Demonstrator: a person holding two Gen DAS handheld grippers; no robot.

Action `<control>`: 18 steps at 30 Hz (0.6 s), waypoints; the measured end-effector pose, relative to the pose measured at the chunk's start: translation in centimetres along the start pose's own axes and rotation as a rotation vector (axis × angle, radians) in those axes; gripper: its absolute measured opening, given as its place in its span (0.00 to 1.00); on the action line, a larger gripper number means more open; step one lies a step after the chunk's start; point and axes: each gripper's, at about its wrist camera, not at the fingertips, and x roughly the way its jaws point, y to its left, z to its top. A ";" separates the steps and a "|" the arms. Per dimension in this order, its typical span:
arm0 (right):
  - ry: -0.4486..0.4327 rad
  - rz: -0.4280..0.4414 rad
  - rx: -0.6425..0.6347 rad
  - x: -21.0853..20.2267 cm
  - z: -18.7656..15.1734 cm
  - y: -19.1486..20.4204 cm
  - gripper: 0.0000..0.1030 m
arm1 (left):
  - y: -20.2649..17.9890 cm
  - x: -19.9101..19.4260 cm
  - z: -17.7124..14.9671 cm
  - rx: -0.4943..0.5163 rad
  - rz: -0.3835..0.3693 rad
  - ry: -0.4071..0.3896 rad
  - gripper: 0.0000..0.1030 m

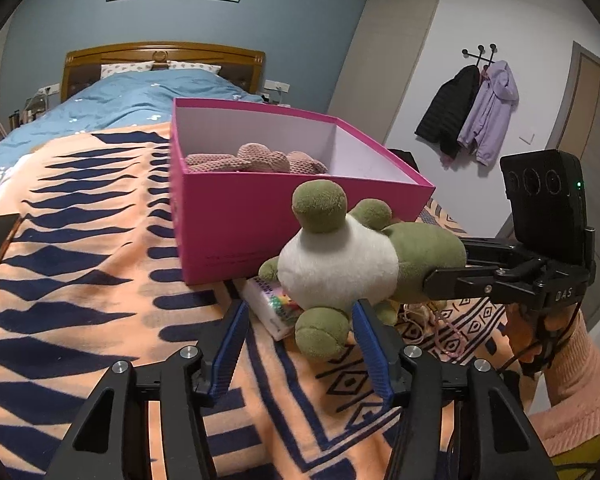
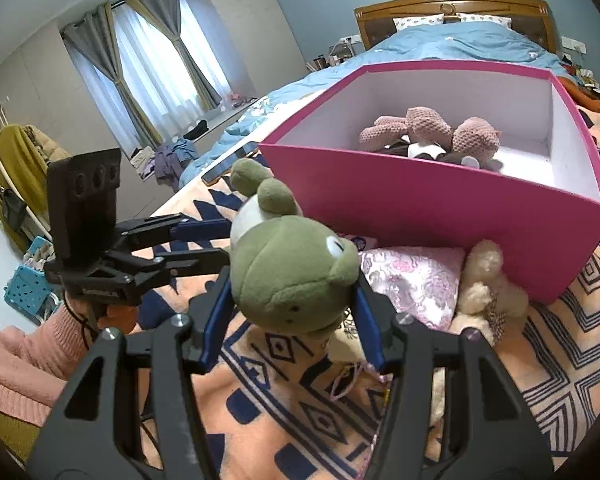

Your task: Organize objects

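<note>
Your right gripper [image 2: 294,300] is clamped, pads pressing on both sides of what it holds. Your left gripper [image 1: 300,312] points forward and down, jaws parted with nothing pressed; pink sleeves [image 1: 580,380] cover both wrists.

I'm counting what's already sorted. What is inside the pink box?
Inside the pink box lie pinkish-brown knitted plush toys on top of a dark-and-white plush, mostly covered. The near wall hides part of the floor, so more could be there.

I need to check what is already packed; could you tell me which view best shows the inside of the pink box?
The right wrist view: it looks down into the pink box, showing the knitted toys. The left wrist view sees only their tops over the wall.
</note>
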 end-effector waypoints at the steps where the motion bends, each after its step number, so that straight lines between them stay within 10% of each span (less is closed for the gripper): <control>1: 0.003 -0.008 -0.001 0.0 0.0 -0.1 0.56 | -0.1 0.2 0.1 0.004 -0.002 0.004 0.53; 18: 0.016 -0.043 0.142 -1.2 -0.4 -3.7 0.59 | -2.6 3.5 1.9 0.121 -0.014 0.047 0.53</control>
